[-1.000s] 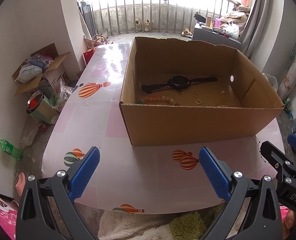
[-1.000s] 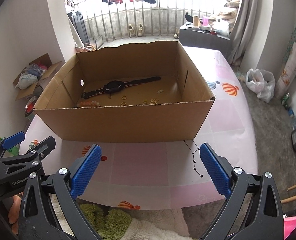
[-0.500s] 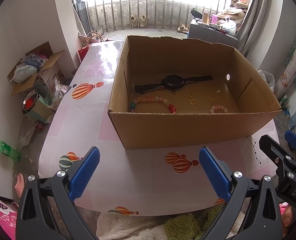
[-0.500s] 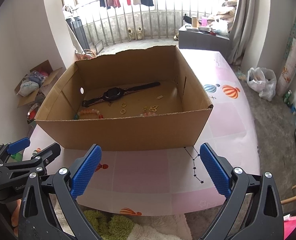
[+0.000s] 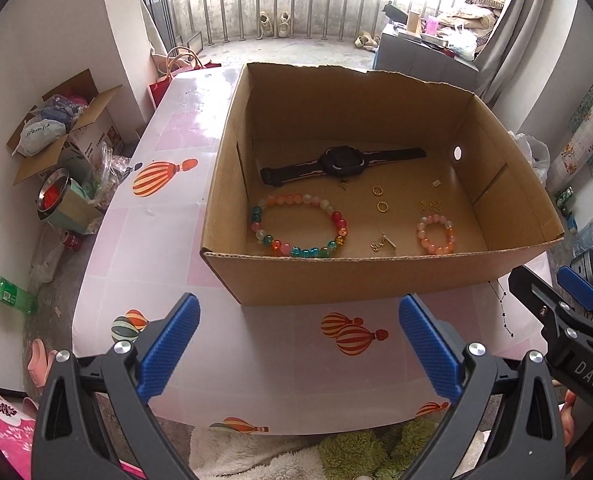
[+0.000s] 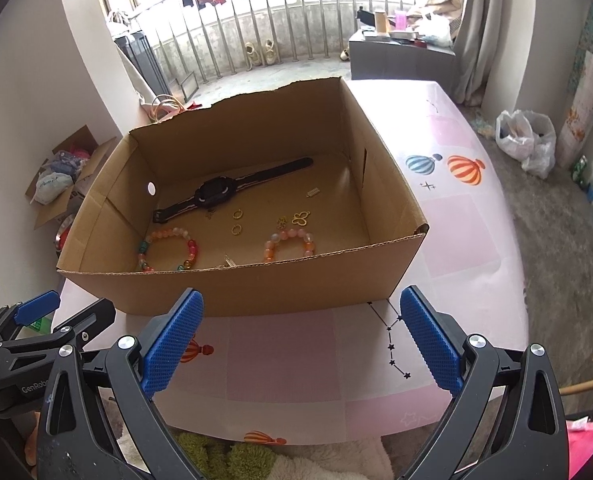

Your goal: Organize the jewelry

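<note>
On the balloon-print worktop [image 5: 224,364] stood an open cardboard box [image 5: 376,276], near its front edge, and all the jewelry in view lay on the box floor. Largest was a black watch [image 5: 342,162], stretched flat toward the back wall; in front of it lay a multicoloured bead bracelet [image 5: 298,226] at the left, a smaller pink bead bracelet [image 5: 436,234] at the right, and two gold rings [image 5: 381,199] between, all apart from one another. Both tools hovered over the front edge, outside the box: the left hand-held gripper [image 5: 298,350] was spread wide and empty, and so was the right hand-held gripper [image 6: 302,344]. Whether sorting was ahead or done, the layout fits either. Any reach in would probably need to clear the front wall from above, and the rings would want a low, careful pinch. Only the right wrist view showed a gold butterfly charm [image 6: 301,218] clearly; the left view alone showed the big bracelet whole.
</note>
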Tool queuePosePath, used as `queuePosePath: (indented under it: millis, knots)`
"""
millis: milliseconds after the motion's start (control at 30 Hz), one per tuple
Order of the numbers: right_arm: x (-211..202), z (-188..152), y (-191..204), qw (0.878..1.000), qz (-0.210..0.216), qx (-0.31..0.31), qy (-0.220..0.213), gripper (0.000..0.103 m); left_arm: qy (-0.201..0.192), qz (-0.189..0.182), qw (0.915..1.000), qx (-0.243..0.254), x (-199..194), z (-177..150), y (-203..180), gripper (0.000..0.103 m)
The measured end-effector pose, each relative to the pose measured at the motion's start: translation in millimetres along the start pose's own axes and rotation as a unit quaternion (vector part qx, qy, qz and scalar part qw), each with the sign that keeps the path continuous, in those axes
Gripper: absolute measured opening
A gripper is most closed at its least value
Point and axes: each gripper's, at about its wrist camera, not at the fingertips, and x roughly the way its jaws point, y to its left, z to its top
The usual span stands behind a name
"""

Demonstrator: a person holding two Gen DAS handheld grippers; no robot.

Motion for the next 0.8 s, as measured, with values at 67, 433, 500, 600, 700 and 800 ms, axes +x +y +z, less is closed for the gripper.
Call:
queuePosePath:
  millis: [67, 433, 500, 600, 700, 800]
  knots:
    - [0.7, -0.2, 0.1, 1.000, -0.001, 0.001, 0.002, 0.095, 0.002, -0.001, 1.0000, -0.002, 0.7, 0.7, 0.7, 0.098]
    - [1.0, 0.2, 6.0, 1.000, -0.003, -0.010, 0.009, 0.095, 0.012, -0.007, 0.9999, -0.003, 0.9, 3.7, 2.2, 0.098]
    - [0.9, 0.7, 6.5, 1.000, -0.003, -0.011, 0.009, 0.095, 0.012, -0.007, 0.9999, -0.003, 1.3, 4.2, 2.2, 0.098]
    - [0.2, 2.6, 7.1, 1.000, -0.004, -0.009, 0.007, 0.095, 0.013, -0.007, 0.9999, -0.005, 0.8, 4.8, 3.2, 0.098]
    - [0.0, 2.8, 8.9, 1.000, -0.006, -0.010, 0.005, 0.095, 0.011, -0.006, 0.9999, -0.007, -0.5, 5.4, 4.1, 0.098]
    - [1.5, 3.0, 10.2, 1.000, -0.009, -0.013, 0.007, 0.095, 0.009, -0.005, 0.9999, -0.008, -1.6, 5.7, 5.3, 0.098]
